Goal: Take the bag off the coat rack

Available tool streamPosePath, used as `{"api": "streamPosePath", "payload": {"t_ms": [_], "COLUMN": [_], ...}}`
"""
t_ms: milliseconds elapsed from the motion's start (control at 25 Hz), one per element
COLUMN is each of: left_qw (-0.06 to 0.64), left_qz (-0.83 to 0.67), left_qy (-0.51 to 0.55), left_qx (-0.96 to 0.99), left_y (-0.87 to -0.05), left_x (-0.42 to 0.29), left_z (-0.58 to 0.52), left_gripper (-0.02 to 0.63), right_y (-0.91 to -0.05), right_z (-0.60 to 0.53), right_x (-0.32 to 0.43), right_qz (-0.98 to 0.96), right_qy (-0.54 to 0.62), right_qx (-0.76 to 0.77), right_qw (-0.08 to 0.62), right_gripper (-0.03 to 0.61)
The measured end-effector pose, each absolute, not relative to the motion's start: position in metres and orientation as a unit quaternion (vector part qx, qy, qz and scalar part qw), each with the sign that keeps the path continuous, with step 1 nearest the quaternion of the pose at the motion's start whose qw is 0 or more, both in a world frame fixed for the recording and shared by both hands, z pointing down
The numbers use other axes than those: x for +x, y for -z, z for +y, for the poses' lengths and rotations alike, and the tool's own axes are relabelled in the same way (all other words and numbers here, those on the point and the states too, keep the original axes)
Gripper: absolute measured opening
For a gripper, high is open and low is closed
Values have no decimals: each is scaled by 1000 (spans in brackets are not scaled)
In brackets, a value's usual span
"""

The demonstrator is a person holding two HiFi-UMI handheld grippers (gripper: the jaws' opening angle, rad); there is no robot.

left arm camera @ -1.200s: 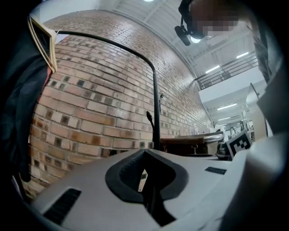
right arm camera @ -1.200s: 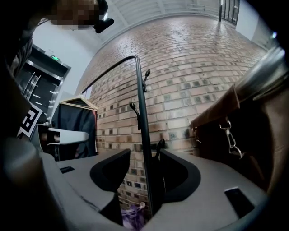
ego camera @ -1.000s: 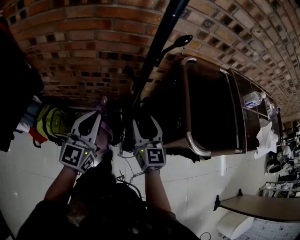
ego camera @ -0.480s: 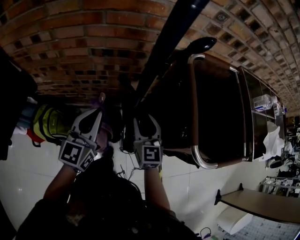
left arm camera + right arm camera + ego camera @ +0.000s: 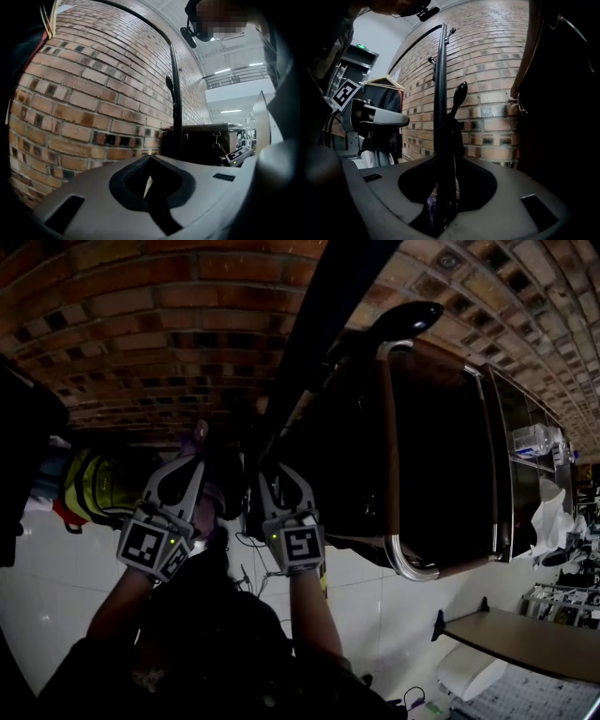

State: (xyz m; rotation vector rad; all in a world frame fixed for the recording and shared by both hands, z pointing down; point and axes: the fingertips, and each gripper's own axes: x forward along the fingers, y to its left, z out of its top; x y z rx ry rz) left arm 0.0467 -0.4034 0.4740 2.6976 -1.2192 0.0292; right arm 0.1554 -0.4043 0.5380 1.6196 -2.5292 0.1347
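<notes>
Brick wall [image 5: 141, 324] over a white tiled floor [image 5: 56, 587]
The tiles are glossy and pale; a beige tabletop [image 5: 525, 652] stands at the right — strip lights [image 5: 222, 71] glow on a high ceiling.

The coat rack pole [image 5: 323, 315] leaves the head view's top, and the strip [image 5: 446, 173] between the closing jaws of the right claw [image 5: 438, 224] is too dark to name.

A dark bag [image 5: 422, 446] hangs beside the coat rack pole [image 5: 323, 315], brick wall [image 5: 141, 324] behind.
</notes>
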Motion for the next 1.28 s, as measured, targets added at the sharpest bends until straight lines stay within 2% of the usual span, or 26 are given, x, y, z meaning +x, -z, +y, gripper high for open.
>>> {"api": "streamPosePath", "payload": {"t_ms": [40,160,200,280,840,1040,1280], "left_qw": [91,95,96,99,103,104,106], "left_qz": [-409,-408,-408,-407,-405,-404,-405], "left_qy": [-11,-13,-12,-12,-16,-14,-8], "left_qx": [908,908,908,908,908,909,908], "left_y": [-475,-476,-477,-477,-462,-458,-452], "left_x": [47,46,45,45,33,32,28], "left_z": [-403,-404,-404,-403,-408,-410,-419], "left_gripper": [26,26,26,26,26,26,26], "right_y": [-538,-539,-538,-537,-522,-491,-455], "right_z": [-404,-404,-403,-402,-382,-375,-374], "right_x": [153,150,151,151,154,152,151], "right_qz": [-845,-846,-844,-840,-834,-825,-829], "right_qy": [-37,-30,-32,-38,-144,-181,-169], "right_qx": [529,524,527,533,532,532,528], "right_qw": [72,93,94,94,-15,-48,-74], "right_gripper": [94,79,47,32,15,17,17]}}
